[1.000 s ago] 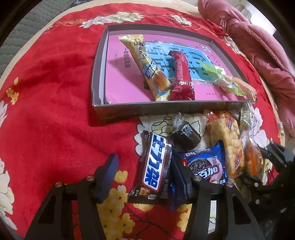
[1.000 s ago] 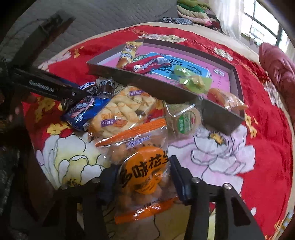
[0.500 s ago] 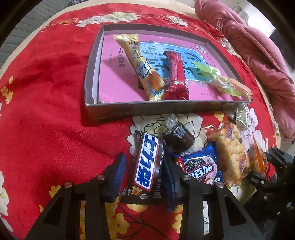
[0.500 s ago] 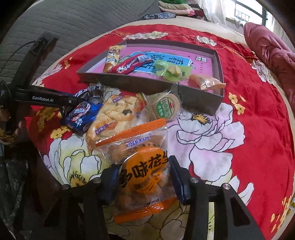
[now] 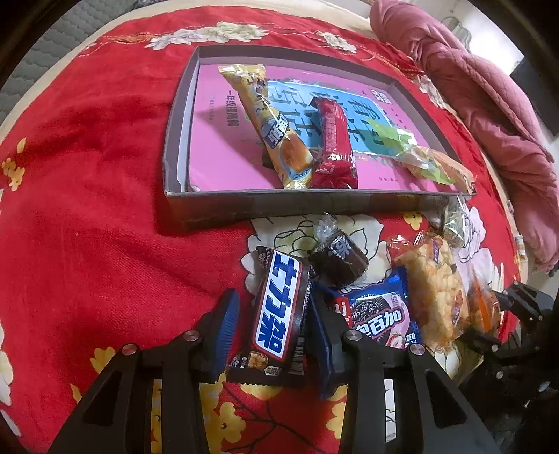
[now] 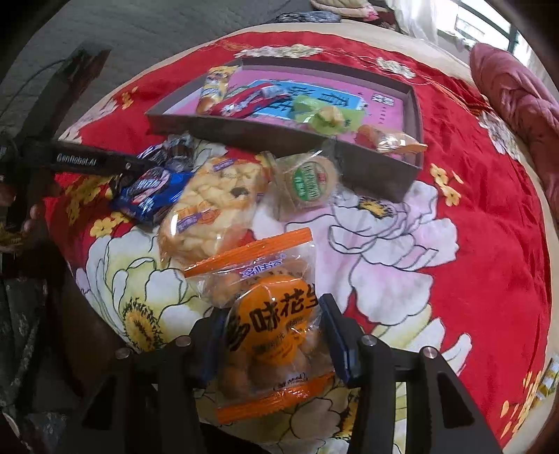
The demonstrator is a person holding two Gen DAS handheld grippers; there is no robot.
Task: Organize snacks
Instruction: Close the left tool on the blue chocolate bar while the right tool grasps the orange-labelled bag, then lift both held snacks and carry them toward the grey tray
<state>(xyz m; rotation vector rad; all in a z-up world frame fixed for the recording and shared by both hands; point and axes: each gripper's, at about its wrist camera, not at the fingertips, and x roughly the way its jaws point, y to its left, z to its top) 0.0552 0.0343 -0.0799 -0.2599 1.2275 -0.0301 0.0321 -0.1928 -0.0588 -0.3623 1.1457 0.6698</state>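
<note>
Grippers are both reaching low toward the tray (image 5: 314, 204): your left gripper (image 5: 274, 323) is clamping the chocolate bar (image 5: 279, 314), your right gripper (image 6: 276, 337) is squeezing the peanut bag (image 6: 272, 335), near the bedspread's (image 5: 87, 209) front edge.

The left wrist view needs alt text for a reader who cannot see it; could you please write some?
The left tongs straddle a dark chocolate bar lying on a red floral cloth. Behind it, a shallow grey box holds three wrapped snacks; more packets lie loose to the right.

Daylight from bright window (image 6: 489, 24) at 1 o'clock, slightly blown out. Heavy fisheye bending, black vignette corners. Glare on clear plastic wrappers; soft shadows.
</note>
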